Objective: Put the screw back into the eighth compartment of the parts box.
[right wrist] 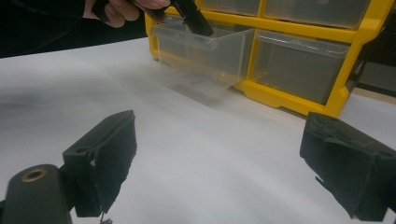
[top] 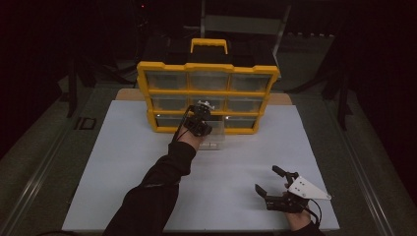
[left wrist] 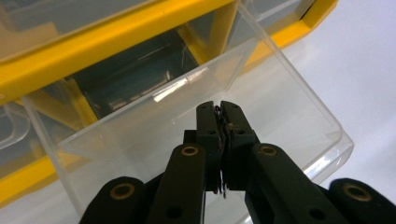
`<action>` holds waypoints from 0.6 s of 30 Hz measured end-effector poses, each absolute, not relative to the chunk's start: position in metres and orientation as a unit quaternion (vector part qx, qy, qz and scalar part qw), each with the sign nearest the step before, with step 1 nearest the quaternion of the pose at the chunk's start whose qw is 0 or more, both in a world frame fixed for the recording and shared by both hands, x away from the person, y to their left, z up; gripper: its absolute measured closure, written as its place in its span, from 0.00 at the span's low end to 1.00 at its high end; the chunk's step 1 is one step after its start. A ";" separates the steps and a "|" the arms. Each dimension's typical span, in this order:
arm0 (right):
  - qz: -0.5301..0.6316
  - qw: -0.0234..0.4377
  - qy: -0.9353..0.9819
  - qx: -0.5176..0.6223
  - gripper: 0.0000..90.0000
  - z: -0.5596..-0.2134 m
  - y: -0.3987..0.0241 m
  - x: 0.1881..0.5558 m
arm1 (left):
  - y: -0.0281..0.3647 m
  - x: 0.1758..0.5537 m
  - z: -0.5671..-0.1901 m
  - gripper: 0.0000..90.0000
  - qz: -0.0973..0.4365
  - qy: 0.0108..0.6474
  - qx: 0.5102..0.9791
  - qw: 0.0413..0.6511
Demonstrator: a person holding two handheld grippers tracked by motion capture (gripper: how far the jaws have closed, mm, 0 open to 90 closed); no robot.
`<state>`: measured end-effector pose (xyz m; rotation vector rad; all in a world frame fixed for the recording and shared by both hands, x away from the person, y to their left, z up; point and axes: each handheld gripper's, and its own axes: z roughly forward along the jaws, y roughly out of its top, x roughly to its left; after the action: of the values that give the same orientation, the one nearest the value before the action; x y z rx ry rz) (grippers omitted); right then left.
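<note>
- Squeezing its jaws tight together, your left gripper point(left wrist: 219, 109) hangs above the clear plastic drawer point(left wrist: 289, 116), maybe to drop something tiny.
- Your right gripper point(right wrist: 219, 158) waits with jaws wide apart, nothing between them.

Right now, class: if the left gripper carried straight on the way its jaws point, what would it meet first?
Probably the clear plastic drawer pulled out of the yellow organizer. The left gripper, jaws shut, points down into it; depth is unclear.
</note>
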<state>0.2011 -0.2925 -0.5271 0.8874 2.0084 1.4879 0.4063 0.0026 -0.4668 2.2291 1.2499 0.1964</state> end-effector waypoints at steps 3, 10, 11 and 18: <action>0.545 0.242 0.735 0.324 0.12 -0.527 -0.293 0.201 | 0.003 0.407 -0.467 0.88 0.069 0.472 0.831 0.287; 0.545 0.241 0.735 0.324 0.12 -0.527 -0.293 0.201 | 0.004 0.404 -0.457 0.69 0.075 0.469 0.828 0.297; 0.546 0.241 0.734 0.324 0.12 -0.527 -0.293 0.201 | 0.004 0.403 -0.456 0.67 0.079 0.471 0.826 0.300; 0.545 0.242 0.734 0.325 0.12 -0.527 -0.293 0.201 | 0.007 0.395 -0.445 0.37 0.088 0.462 0.829 0.304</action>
<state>0.2012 -0.2928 -0.5271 0.8872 2.0074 1.4891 0.3954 0.0070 -0.4455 2.1949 1.2226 0.2320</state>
